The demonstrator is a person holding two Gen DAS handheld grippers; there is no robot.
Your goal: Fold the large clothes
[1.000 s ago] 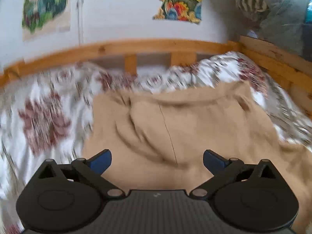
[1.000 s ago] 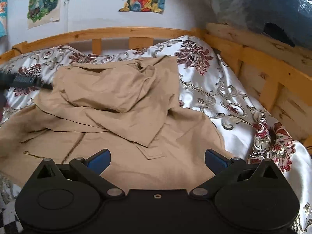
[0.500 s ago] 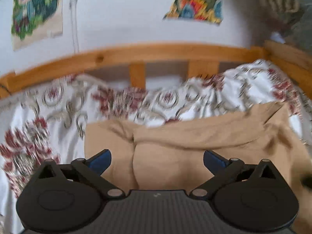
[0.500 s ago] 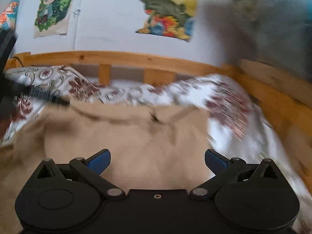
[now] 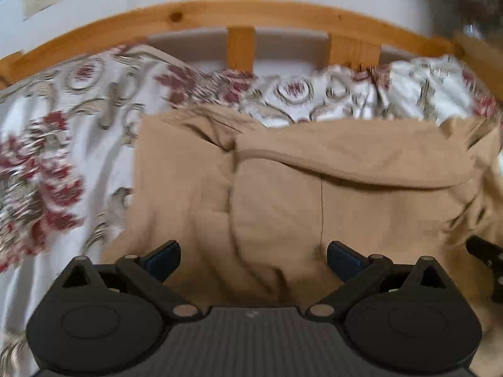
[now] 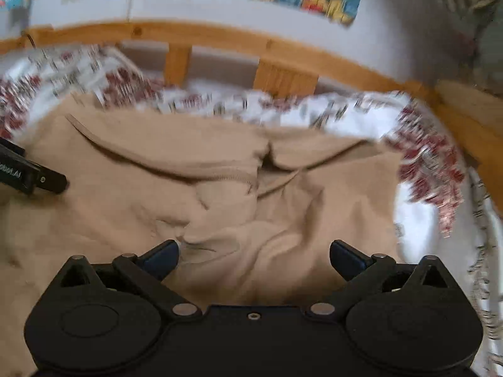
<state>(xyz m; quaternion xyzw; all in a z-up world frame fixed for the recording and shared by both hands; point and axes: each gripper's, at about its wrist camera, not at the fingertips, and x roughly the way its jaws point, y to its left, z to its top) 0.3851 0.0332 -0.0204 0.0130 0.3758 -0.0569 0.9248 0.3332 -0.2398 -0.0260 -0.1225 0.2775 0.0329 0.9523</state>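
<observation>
**Handling a soft tan garment on the bed**

Looking along my left gripper [image 5: 253, 256], I see its two fingers spread wide with nothing between them. Under them lies the tan garment [image 5: 314, 194], on the flowered bedspread [image 5: 72, 144], in front of the wooden bed rail [image 5: 220, 12]. A thick folded edge [image 5: 361, 174] runs across its far part, and a thin seam goes down the middle. I judge the cloth soft and limp, with some weight because it is large. It will sag and slide on the shiny bedspread if I lift only one point. At the right border I see a part of my other gripper.

Along my right gripper [image 6: 254, 256], the fingers are also wide apart and hold nothing. The garment [image 6: 330, 194] is wrinkled here, with a zipper line [image 6: 220, 171] and an opening near the middle. I think the best hold is a firm doubled edge or a corner, one for each gripper, not the loose wrinkles.
</observation>
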